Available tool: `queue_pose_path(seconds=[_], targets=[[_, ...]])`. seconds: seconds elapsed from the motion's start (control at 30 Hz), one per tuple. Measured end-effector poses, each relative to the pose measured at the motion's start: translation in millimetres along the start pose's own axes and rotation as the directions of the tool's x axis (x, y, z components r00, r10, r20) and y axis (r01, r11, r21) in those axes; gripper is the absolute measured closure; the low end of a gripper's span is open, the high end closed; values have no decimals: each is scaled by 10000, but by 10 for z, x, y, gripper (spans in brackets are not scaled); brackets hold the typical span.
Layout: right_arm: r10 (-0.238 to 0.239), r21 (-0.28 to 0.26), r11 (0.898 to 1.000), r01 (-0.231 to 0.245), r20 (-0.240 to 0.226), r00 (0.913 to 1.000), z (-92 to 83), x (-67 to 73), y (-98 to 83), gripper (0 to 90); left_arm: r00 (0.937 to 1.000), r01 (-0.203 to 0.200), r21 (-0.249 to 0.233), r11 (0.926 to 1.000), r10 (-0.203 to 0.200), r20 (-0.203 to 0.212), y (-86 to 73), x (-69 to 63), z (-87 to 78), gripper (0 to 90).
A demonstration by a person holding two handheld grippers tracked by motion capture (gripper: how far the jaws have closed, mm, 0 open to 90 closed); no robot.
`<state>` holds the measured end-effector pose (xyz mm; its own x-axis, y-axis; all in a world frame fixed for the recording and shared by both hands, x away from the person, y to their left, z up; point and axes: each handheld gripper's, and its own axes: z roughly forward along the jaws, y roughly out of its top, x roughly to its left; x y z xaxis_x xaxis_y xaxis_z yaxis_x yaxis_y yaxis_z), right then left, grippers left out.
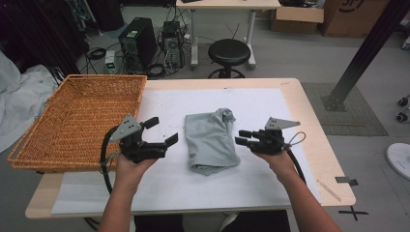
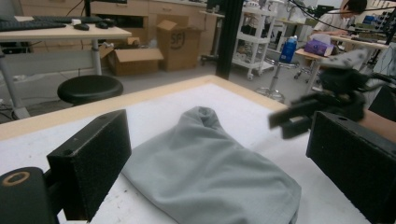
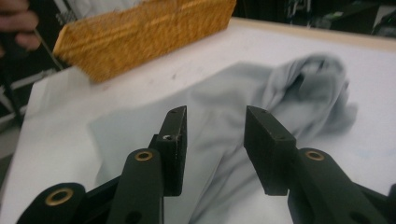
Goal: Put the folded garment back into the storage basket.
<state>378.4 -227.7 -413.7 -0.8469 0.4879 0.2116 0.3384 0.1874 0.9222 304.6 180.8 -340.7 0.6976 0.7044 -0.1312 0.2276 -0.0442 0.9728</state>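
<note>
- Seen from the high view, the grey garment (image 1: pixel 212 140) lies crumpled in the middle of the white-covered bench (image 1: pixel 270 188), between the two tools and touching neither. The left hand-held gripper (image 1: pixel 162 131) hangs just left of it with its jaws spread and nothing in them; the right hand-held gripper (image 1: pixel 243 137) sits just right of it, jaws parted and empty. A wicker basket (image 1: pixel 80 121) rests on the bench's left edge (overhanging it a little). I judge the cloth light, soft and limp: it will sag and drape when lifted, not hold its shape. The bunched far end, or the thick folded near hem, offers the most to pinch.
- From the left gripper view, the garment (image 2: pixel 210 172) spreads low between the wide black jaws, its knotted far end raised into a small peak. The knit looks matte rather than slippery, so the foam pads should bite well. A cardboard box (image 2: pixel 180 42) on the floor behind carries a printed mark (it looks like "SF", but I cannot be sure).
- From the right gripper view, the jaws stand partly apart with only air between them, pointing at the garment (image 3: pixel 261 93), whose gathered folds lie far right; the basket (image 3: pixel 140 32) is beyond. No label or writing shows on the cloth.
</note>
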Motion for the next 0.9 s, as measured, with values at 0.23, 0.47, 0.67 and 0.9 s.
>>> queue_pose_path(seconds=[0.23,0.47,0.67,0.9], targets=[[544,-136,9985,-533,929,9942,399,-430,179,525,10000,50,0,10000,-50,7,-9,26,-43,70],[991,219,9944,-1035,1499,9837,769,-696,198,572,9999,-38,129,9999,40,-131,10,45,-100,70],[1172,574,9897,-1314,2044,9719,866,-759,195,826,9996,90,64,9999,-88,-261,6,85,-145,70],[2795,316,9545,-2964,2503,9269,643,-955,67,828,9996,170,66,9998,-168,-238,-32,105,-134,71]])
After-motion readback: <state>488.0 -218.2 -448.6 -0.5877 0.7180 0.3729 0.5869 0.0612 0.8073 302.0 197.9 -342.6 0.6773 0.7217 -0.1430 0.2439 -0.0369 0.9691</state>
